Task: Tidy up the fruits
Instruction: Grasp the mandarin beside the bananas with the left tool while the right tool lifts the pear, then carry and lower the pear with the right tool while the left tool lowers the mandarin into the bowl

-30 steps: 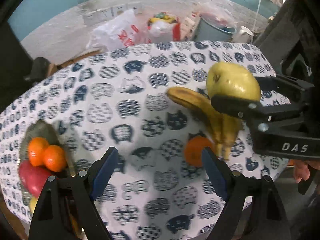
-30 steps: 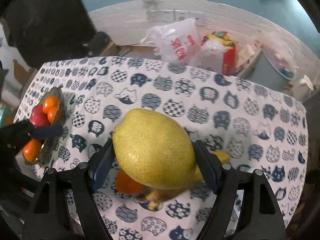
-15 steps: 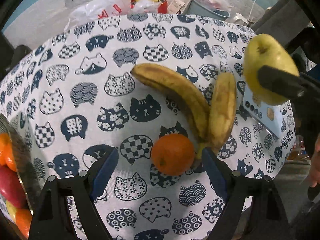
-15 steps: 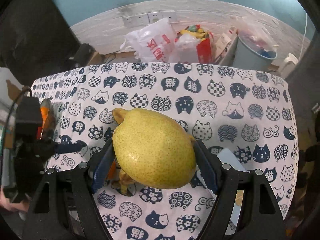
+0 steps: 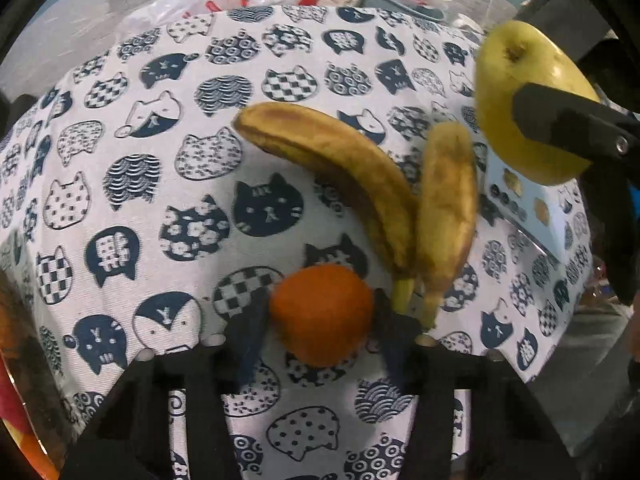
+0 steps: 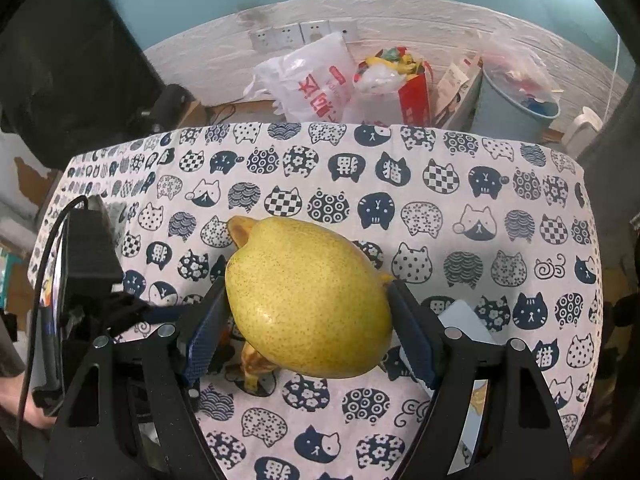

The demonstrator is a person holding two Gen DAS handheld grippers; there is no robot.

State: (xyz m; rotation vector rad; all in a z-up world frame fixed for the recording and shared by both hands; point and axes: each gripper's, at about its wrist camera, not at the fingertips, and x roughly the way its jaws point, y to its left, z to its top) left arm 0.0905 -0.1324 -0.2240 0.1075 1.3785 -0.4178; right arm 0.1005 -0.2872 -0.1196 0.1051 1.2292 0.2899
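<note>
A small orange (image 5: 320,312) lies on the cat-print tablecloth (image 5: 160,184) just below the stems of two joined bananas (image 5: 344,180). My left gripper (image 5: 320,334) points down over the orange. Its jaws are closing, the orange sits between them, and the blurred blue pads (image 5: 250,344) touch its sides. My right gripper (image 6: 308,332) is shut on a big yellow-green pear (image 6: 308,300) and holds it above the table. The pear (image 5: 516,96) also shows at the upper right of the left wrist view. A banana tip (image 6: 240,232) peeks out behind the pear.
A plate (image 5: 16,408) with red and orange fruit shows at the far left edge. A pale blue card (image 5: 532,208) lies on the cloth under the pear. Beyond the table's far edge stand plastic bags (image 6: 316,84), a red box (image 6: 414,100) and a blue bin (image 6: 512,108).
My left gripper came down onto the orange and its jaws went from wide apart to closed around it. The right gripper kept hold of the pear and shifted a little sideways.
</note>
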